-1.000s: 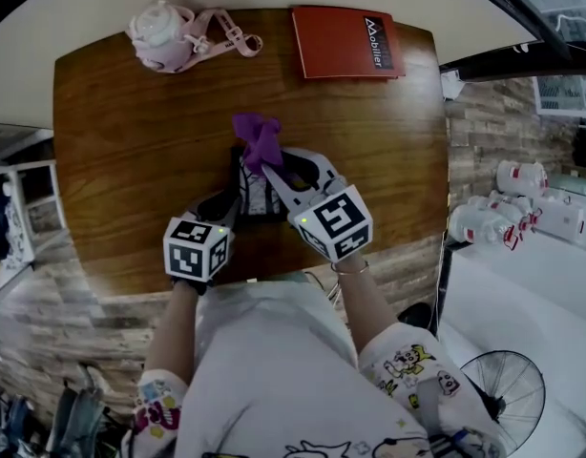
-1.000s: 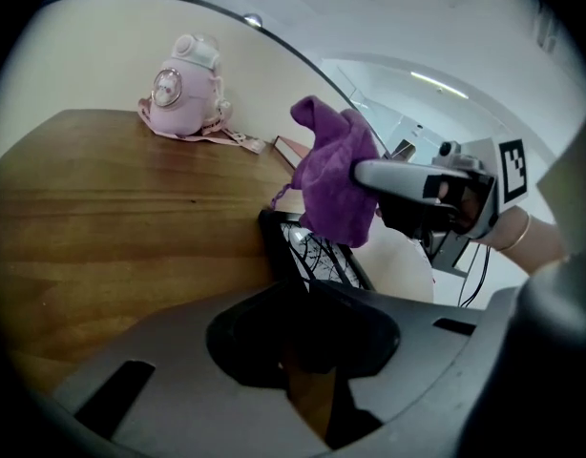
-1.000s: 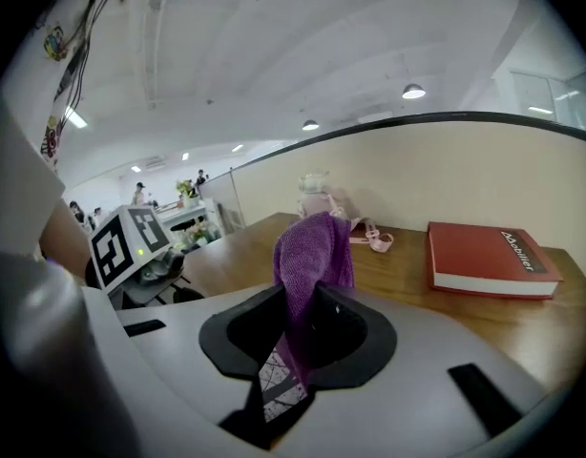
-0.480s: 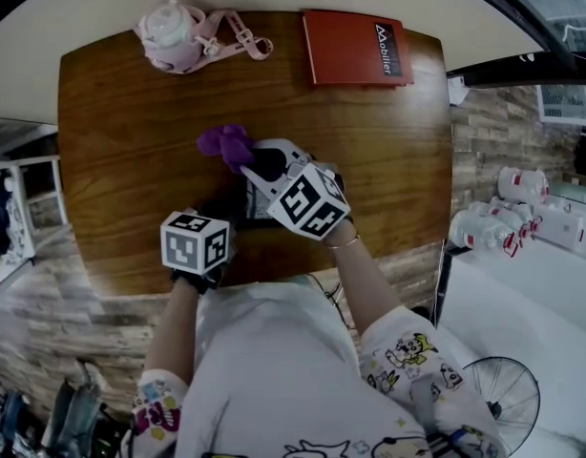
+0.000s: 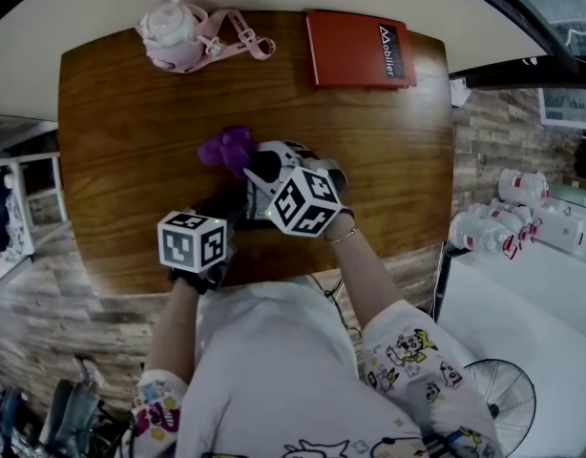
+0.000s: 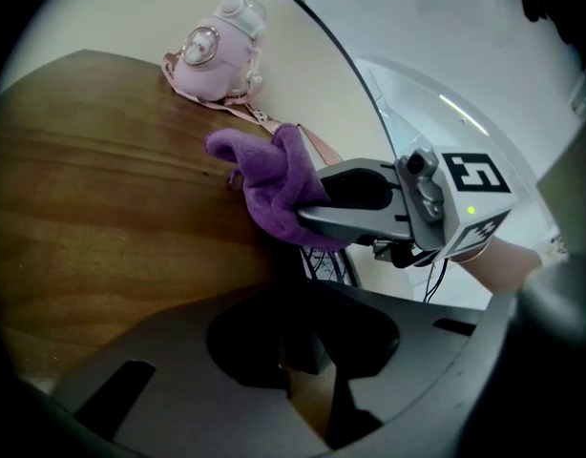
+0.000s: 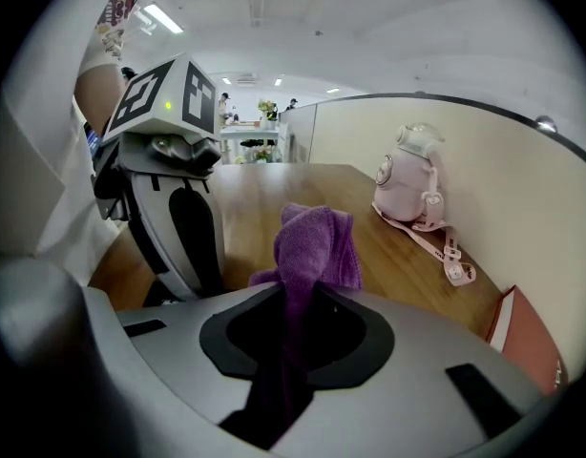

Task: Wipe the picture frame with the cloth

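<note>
Cloth (image 7: 310, 244) pinched in right tool (image 7: 291, 324), seemingly against picture frame (image 5: 255, 202)

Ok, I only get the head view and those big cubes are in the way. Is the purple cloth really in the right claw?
Observer: Yes. The right gripper view shows the purple cloth pinched between the right claw's jaws, with a bunch of it poking out past the tips.
Operator: And what's the left claw got?
Observer: In the left gripper view the left claw is shut on a dark edge of the picture frame.
Operator: Is the cloth on the frame?
Observer: From the left gripper view the bunched cloth sits right at the frame's upper edge and seems to press on it.
</note>
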Motion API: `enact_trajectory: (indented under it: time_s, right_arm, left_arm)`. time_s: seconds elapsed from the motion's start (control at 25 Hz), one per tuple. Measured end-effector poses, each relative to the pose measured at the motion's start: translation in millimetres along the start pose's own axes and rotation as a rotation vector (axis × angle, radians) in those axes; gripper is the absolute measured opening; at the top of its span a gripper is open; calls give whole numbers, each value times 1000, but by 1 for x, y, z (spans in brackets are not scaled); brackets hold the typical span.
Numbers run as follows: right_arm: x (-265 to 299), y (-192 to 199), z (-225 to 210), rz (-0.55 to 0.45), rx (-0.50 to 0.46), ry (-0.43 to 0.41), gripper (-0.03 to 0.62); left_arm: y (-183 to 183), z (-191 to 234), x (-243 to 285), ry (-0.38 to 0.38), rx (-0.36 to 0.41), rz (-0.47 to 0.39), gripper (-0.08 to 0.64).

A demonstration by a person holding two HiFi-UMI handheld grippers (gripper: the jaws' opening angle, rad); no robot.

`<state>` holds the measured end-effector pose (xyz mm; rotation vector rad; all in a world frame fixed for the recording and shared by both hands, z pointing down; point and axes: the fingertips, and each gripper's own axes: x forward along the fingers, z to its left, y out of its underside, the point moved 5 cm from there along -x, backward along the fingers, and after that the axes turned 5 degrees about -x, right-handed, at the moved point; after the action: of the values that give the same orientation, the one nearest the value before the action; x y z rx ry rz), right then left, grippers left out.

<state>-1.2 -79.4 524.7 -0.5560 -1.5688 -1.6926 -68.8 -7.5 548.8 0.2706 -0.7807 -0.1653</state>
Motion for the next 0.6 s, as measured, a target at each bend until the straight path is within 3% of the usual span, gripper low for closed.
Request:
enact_trajectory:
  time_s: [0.6]
  right_arm:
    - [-31, 42, -1, 79, 9, 37, 63]
  left_arm:
    - [1, 0, 0, -7, 4, -10, 58]
